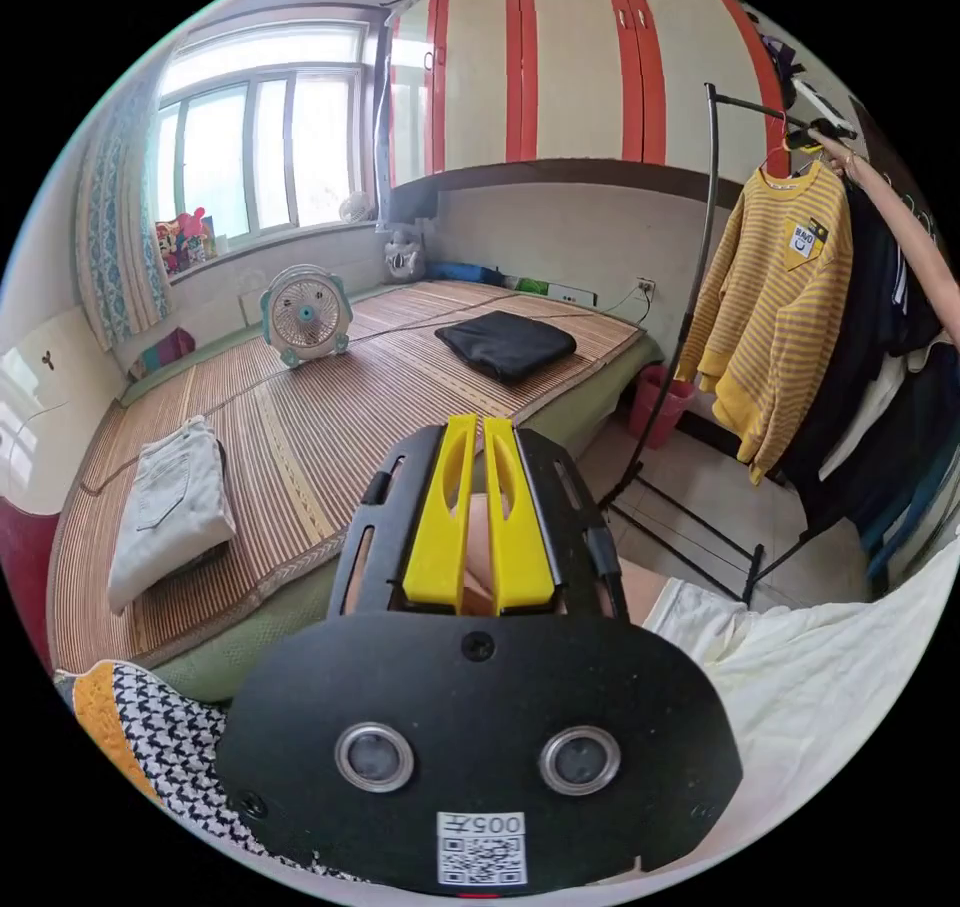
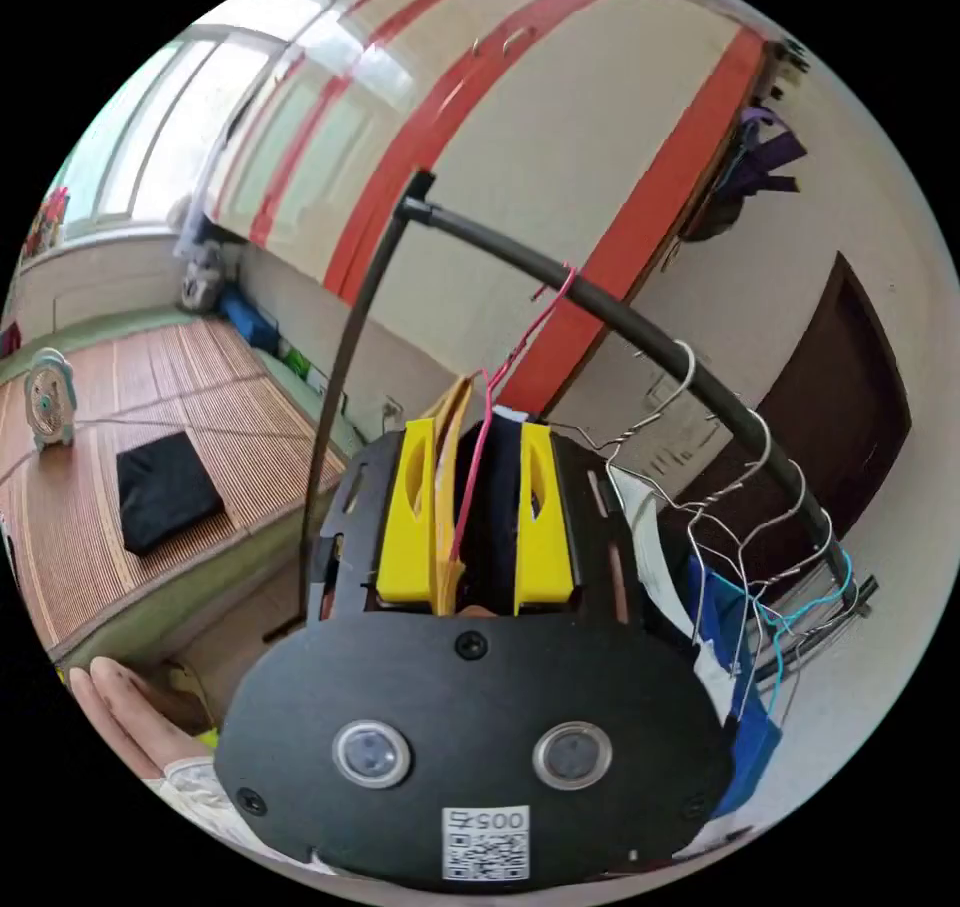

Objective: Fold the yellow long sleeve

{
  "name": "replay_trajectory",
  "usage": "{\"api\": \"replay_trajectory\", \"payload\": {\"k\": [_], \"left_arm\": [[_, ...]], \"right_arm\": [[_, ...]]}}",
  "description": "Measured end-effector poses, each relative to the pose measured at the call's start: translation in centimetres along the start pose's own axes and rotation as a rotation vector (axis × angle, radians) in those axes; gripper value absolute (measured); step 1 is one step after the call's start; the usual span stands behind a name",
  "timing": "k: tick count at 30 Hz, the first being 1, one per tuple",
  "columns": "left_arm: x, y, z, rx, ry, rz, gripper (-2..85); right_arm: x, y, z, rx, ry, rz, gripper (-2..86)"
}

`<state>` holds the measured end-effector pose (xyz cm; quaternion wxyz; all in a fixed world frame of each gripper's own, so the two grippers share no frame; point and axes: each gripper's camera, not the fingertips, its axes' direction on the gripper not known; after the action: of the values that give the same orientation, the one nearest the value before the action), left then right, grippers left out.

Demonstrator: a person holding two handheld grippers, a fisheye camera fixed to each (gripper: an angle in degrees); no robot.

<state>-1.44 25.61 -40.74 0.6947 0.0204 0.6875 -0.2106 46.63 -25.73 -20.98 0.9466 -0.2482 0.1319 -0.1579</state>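
Right tongs, part open, straddle the red hanger (not clamped); it could slip. Left tongs nearly closed, empty. Yellow striped long sleeve hangs on the rack at three o'clock.

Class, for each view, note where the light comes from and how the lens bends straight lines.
Left gripper view: daylight from the window is overexposed, and its straight frame bows. Right gripper view: the black clothes rail curves into an arc, the red-striped cupboard doors lean, and the window is washed out. Both are sharp at the centre, with black corners round the circular image.
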Motion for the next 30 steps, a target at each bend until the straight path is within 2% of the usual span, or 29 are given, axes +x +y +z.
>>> {"api": "replay_trajectory", "payload": {"k": [3,6,16,23,30], "left_arm": [[-0.7,0.2,-1.8,0.015,-0.04,-0.019,1.1],[-1.7,0.3,-3.1,0.028,-0.065,-0.055,0.8],[-1.6,0.2,-4.6,0.022,-0.095,-0.078,0.0],[-0.7,-0.1,-3.7,0.006,-0.077,-0.08,-0.2],[0.1,-1.8,-2.8,-0.007,-0.068,-0.031,-0.1]], "right_arm": [[-0.7,-1.3,2.0,-0.087,0.075,-0.076,1.8],[-1.1,-2.0,2.0,-0.087,0.146,-0.113,-0.7],[-1.1,-4.2,-0.8,-0.005,0.326,-0.139,-1.6],[0.9,-4.1,-8.3,0.139,0.271,-0.131,-1.6],[-2.8,1.8,-16.3,0.329,0.224,-0.309,-1.6]]}}
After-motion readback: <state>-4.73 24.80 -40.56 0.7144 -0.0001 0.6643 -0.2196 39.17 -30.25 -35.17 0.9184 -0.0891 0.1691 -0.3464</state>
